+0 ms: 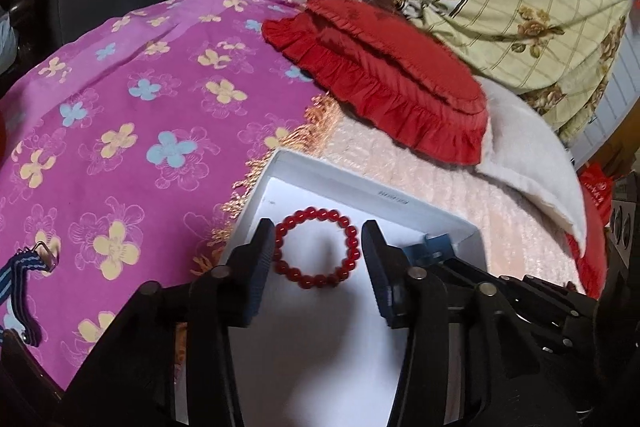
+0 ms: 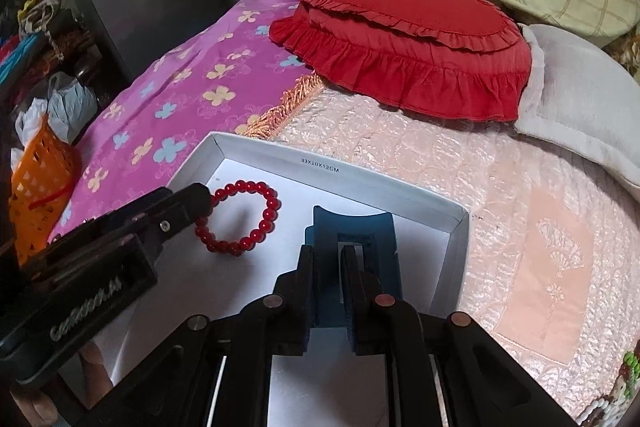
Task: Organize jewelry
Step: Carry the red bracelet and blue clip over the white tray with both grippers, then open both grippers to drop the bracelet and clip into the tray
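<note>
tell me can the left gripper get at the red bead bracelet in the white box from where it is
Probably yes. The left gripper is open with its fingers either side of the red bead bracelet, which lies flat in the white box; nothing lies between them.

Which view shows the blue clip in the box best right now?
Right wrist view: the blue clip fills the centre, between the right gripper's fingers. The left wrist view shows only a blue sliver of it behind a left gripper finger.
</note>
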A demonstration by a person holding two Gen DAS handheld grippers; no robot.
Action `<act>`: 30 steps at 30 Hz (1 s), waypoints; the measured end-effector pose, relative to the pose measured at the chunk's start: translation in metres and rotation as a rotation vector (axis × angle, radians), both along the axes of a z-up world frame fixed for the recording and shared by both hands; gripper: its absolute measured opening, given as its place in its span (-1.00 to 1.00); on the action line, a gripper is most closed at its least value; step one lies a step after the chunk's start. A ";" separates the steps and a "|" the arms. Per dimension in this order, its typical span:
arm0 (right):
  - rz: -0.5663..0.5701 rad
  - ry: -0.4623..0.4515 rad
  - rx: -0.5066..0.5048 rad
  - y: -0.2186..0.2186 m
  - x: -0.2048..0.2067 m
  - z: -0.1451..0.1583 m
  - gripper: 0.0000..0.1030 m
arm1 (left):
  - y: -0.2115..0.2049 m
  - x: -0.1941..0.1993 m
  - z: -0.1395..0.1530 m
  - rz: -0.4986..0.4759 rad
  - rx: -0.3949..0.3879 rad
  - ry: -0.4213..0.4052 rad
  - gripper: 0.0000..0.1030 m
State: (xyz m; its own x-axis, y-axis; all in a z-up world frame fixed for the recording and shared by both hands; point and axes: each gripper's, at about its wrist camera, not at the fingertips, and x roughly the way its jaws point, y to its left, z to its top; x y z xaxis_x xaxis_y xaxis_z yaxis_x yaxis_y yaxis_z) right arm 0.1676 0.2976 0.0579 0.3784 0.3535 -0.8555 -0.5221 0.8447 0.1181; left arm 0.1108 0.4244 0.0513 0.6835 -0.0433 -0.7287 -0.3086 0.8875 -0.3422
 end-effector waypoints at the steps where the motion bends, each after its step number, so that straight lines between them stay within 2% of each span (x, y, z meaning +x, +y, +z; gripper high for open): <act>1: 0.002 -0.009 0.001 -0.001 -0.002 0.003 -0.48 | -0.001 -0.001 0.002 -0.005 -0.001 -0.006 -0.12; 2: 0.005 -0.034 0.005 -0.002 -0.005 0.010 -0.22 | -0.003 -0.001 0.004 -0.008 -0.001 -0.011 -0.11; 3: 0.004 -0.053 0.009 -0.004 -0.008 0.015 -0.12 | -0.004 -0.002 0.006 -0.011 0.002 -0.016 -0.11; 8: -0.018 -0.090 0.013 -0.028 -0.027 0.034 -0.10 | -0.010 -0.012 0.021 -0.009 0.026 -0.046 -0.11; 11: -0.039 -0.092 -0.034 -0.047 -0.046 0.025 -0.10 | -0.012 -0.018 0.029 0.003 0.043 -0.065 -0.11; 13: -0.033 -0.034 -0.046 -0.056 -0.055 0.007 -0.10 | -0.014 -0.022 0.034 0.013 0.048 -0.072 -0.11; 15: -0.050 -0.009 -0.078 -0.062 -0.060 -0.006 -0.27 | -0.018 -0.027 0.036 0.012 0.052 -0.079 -0.11; 17: -0.068 0.013 -0.082 -0.068 -0.063 -0.014 -0.77 | -0.021 -0.030 0.037 0.008 0.065 -0.079 -0.11; 18: -0.092 0.035 -0.077 -0.074 -0.064 -0.017 -0.84 | -0.022 -0.032 0.037 0.007 0.072 -0.079 -0.11; 21: -0.153 0.078 -0.012 -0.092 -0.068 -0.018 -0.84 | -0.026 -0.036 0.036 0.009 0.079 -0.077 -0.11; 24: -0.184 0.079 -0.005 -0.103 -0.078 -0.018 -0.84 | -0.031 -0.037 0.035 0.000 0.076 -0.077 -0.11; 30: -0.179 0.073 0.008 -0.113 -0.089 -0.017 -0.84 | -0.054 -0.040 0.032 -0.028 0.144 -0.058 -0.11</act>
